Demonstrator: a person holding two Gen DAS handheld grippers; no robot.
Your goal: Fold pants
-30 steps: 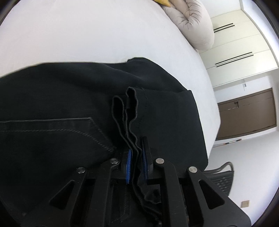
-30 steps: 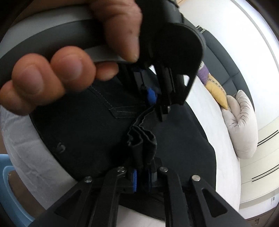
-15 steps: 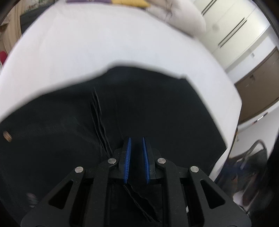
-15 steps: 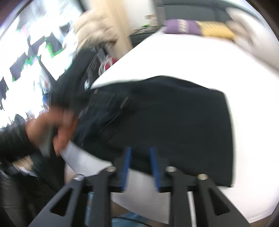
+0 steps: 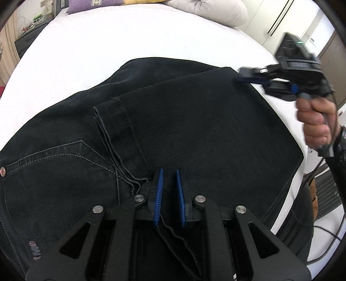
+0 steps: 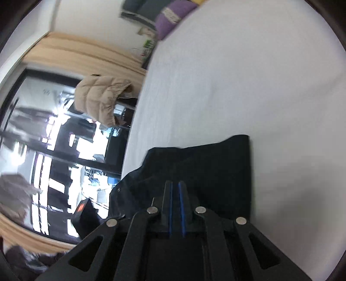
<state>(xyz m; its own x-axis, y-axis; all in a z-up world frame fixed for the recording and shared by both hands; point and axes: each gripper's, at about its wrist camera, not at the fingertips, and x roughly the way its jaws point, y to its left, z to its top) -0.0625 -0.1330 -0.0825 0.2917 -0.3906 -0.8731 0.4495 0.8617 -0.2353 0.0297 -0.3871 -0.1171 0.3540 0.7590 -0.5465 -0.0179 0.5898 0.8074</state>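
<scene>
Black jeans [image 5: 194, 118] lie folded on the white bed [image 5: 108, 43], the leg hems laid over the seat with its back pocket. My left gripper [image 5: 169, 173] hovers over the near edge with its blue pads close together; I see no cloth pinched between them. My right gripper [image 5: 240, 74], held by a hand [image 5: 315, 121], reaches the far right corner of the jeans. In the right wrist view its jaws [image 6: 175, 183] are closing to a thin slit above the jeans [image 6: 205, 162], with nothing between them.
A pale cushion [image 5: 212, 8] and a purple pillow [image 5: 90, 4] lie at the head of the bed. A mesh chair [image 5: 326, 194] stands beside the bed's right edge. A beige jacket [image 6: 97, 97] hangs by the window.
Both grippers let go of the bunched hems, which now lie flat on the jeans. The right gripper rolled and swung away to the jeans' far right corner. The left one shifted sideways.
</scene>
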